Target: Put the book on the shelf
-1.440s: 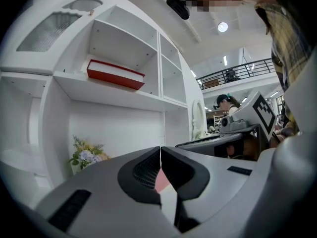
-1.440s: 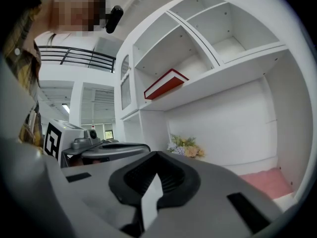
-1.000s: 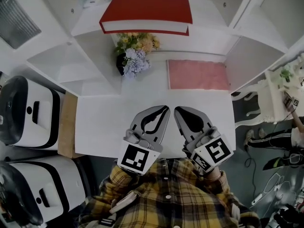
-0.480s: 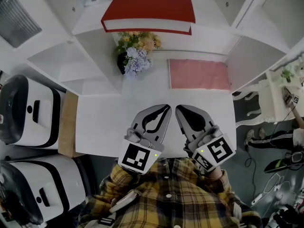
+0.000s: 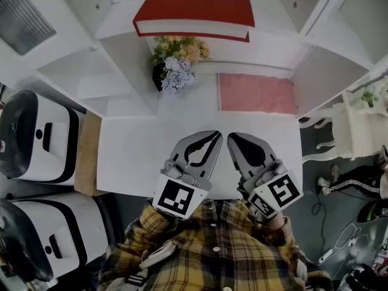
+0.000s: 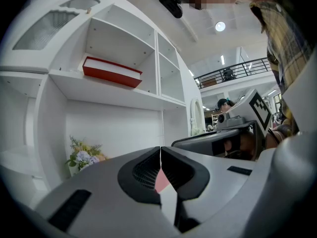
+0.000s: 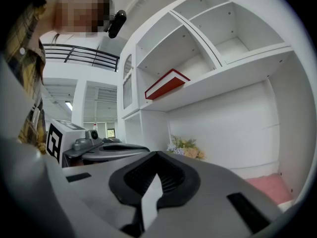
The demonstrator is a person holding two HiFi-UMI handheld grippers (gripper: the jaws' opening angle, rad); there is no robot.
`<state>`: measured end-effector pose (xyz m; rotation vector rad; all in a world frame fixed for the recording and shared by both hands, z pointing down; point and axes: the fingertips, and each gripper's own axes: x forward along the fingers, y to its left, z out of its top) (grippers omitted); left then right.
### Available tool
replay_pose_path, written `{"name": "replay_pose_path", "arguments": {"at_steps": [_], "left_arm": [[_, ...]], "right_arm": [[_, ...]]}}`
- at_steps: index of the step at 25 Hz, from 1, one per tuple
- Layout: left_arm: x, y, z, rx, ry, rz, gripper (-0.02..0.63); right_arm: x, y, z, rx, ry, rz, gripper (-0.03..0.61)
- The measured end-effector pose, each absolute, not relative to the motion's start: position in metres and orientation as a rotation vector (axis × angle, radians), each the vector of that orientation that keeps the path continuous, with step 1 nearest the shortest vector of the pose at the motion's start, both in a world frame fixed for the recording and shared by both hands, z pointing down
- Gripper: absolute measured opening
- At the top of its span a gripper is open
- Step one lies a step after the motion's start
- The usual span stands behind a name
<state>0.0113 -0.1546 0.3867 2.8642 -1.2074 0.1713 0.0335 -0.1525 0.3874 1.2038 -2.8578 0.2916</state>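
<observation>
Left gripper (image 5: 211, 139), jaws pressed together on nothing, sits at six o'clock over the desk (image 5: 133, 156). The right gripper (image 5: 233, 140) beside it is likewise closed and empty. The book (image 5: 194, 8) lies flat on the shelf (image 5: 115, 26) at twelve o'clock. Placing looks done, so park both low, clear of it.

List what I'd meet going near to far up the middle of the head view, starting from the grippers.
left gripper and right gripper side by side → table → pink mat → red book on the shelf. The flowers overlap the mat in depth, so they are left out.
</observation>
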Motion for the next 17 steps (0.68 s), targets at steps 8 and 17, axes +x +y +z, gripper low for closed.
{"name": "replay_pose_path", "arguments": {"at_steps": [8, 17], "left_arm": [[0.014, -0.153, 0.388, 2.904, -1.127, 0.166, 0.024], [0.018, -0.144, 0.388, 3.029, -1.028, 0.254, 0.023]], "right_arm": [[0.037, -0.153, 0.389, 1.201, -2.871, 0.326, 0.015], [0.031, -0.150, 0.387, 1.168, -2.889, 0.315, 0.015]]}}
